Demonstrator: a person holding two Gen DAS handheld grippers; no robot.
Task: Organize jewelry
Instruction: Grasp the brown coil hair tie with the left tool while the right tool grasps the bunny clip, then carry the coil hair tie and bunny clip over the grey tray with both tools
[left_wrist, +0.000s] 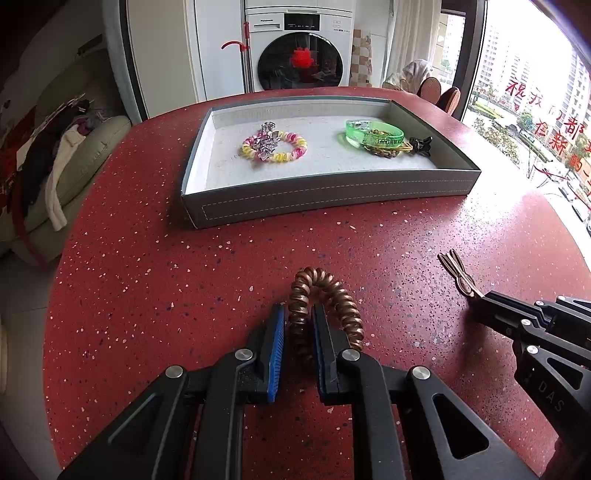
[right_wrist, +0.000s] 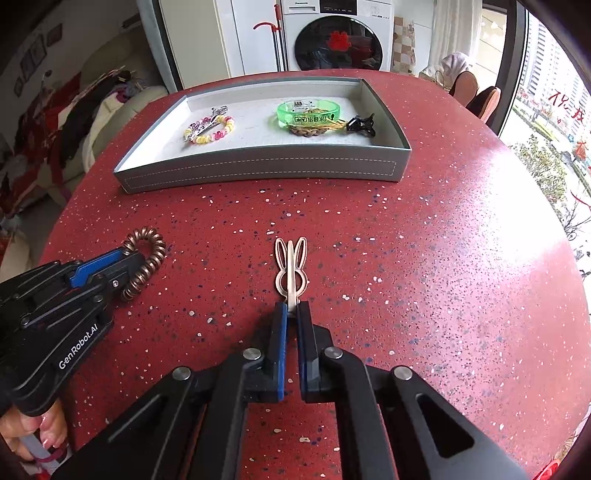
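My left gripper (left_wrist: 298, 312) is shut on a brown spiral hair tie (left_wrist: 334, 291), which loops around its right finger above the red table; both also show in the right wrist view (right_wrist: 147, 258). My right gripper (right_wrist: 291, 308) is shut on the end of a rose-gold rabbit-shaped hair clip (right_wrist: 291, 266), also seen in the left wrist view (left_wrist: 458, 271). Beyond stands a grey tray (left_wrist: 332, 195) (right_wrist: 258, 171) holding a pink-yellow spiral tie (left_wrist: 273, 147), a green bracelet (left_wrist: 373, 131) and a black claw clip (left_wrist: 421, 144).
The red speckled round table (right_wrist: 406, 258) drops off at its edges left and right. A sofa with clothes (left_wrist: 55, 166) is at the left, a washing machine (left_wrist: 299, 55) behind, chairs (right_wrist: 476, 92) and a window at the right.
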